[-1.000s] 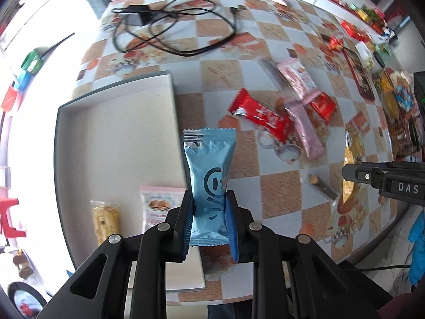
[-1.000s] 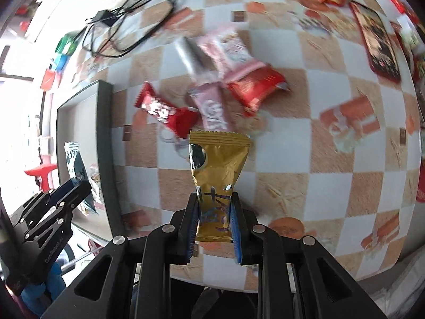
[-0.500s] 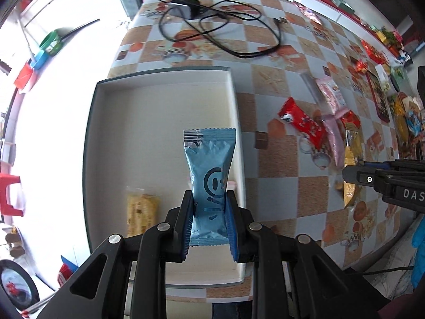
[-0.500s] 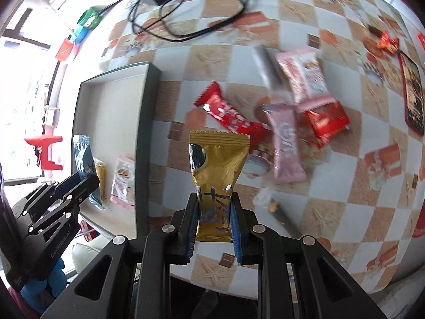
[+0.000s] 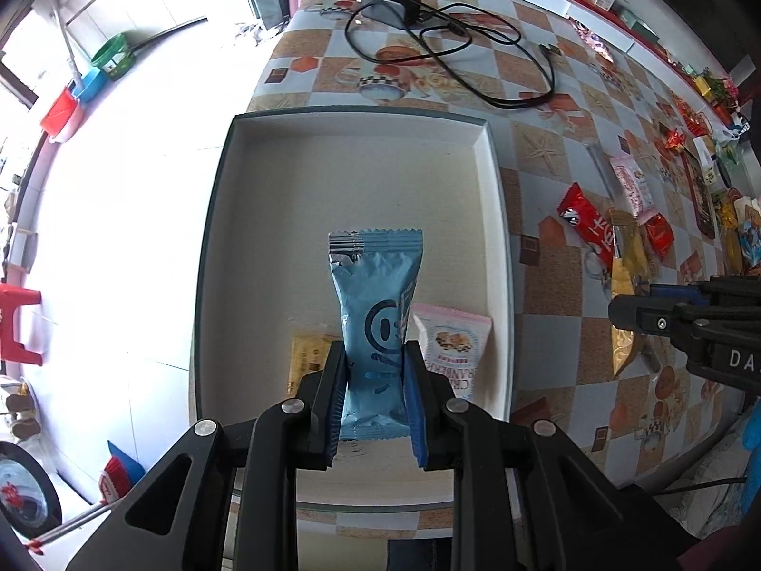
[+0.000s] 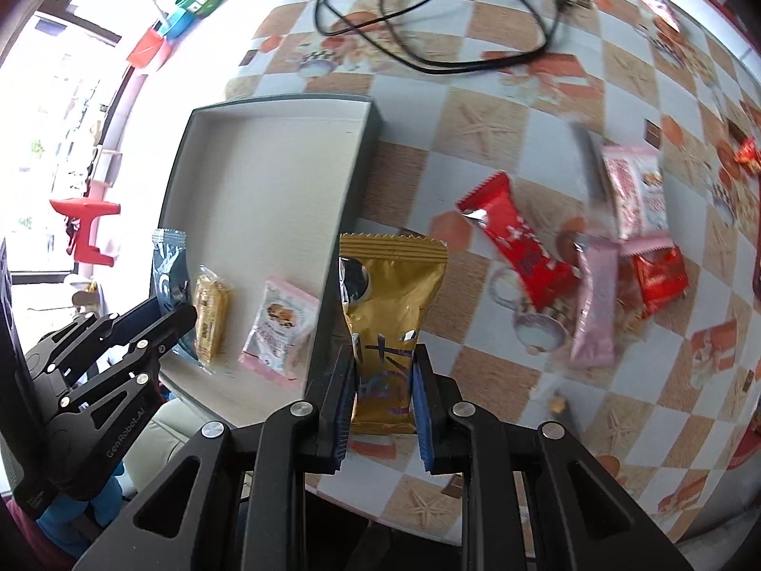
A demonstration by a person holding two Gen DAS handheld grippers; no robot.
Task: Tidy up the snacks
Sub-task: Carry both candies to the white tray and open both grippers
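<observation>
Overhead, the left gripper point(image 5: 373, 397) clamps a blue smiley-face packet point(image 5: 374, 314) above the white tray point(image 5: 228, 219); the right gripper point(image 6: 383, 397) pinches a gold packet point(image 6: 387, 304), seemingly over the tray's edge.

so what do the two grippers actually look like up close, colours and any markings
Both are matte black linkage frames with silver rivet pins and blue ribbed pads on the fingers. The left gripper shows white "GenRobot.AI" lettering along its side in the right wrist view. The right gripper shows white letters "DA" on its side in the left wrist view. Blue gloves show behind each. No cable on either is clearly visible.
</observation>
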